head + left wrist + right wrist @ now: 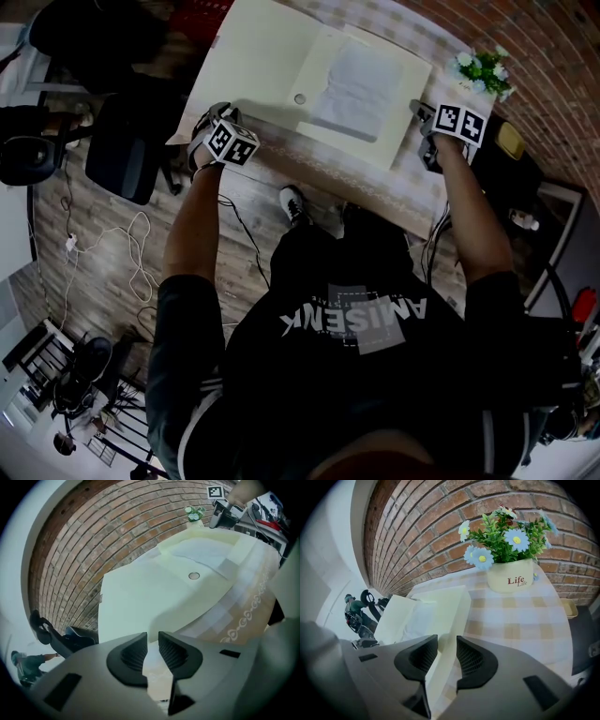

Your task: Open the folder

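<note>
1. Left gripper (152,637): the jaws stand a narrow slit apart with nothing pinched. The near edge of the left flap (136,606) of the folder (206,557) lies right at the tips.
2. Right gripper (446,641): the jaws are clamped on the folder's right edge, which runs up between the pads as a cream strip.
3. The folder lies open on the table (375,186), inside up. Its long axis runs side to side, from one gripper to the other. The fold runs away from the person, slightly slanted.
4. A pale sheet (356,84) lies in the right half. A round snap (300,97) sits near the fold, towards the near edge.
5. A pot (509,576) of daisies stands on the checked cloth beyond the right gripper, apart from the folder, in front of the brick wall (417,536).
6. Only the head view shows both grippers at once, at opposite ends of the folder.
7. Only the right gripper view shows "Life" printed on the pot.
8. The left gripper view looks along the whole folder to the right gripper at the far end. It also shows a dark chair (70,641) low at left, beside the flap.
</note>
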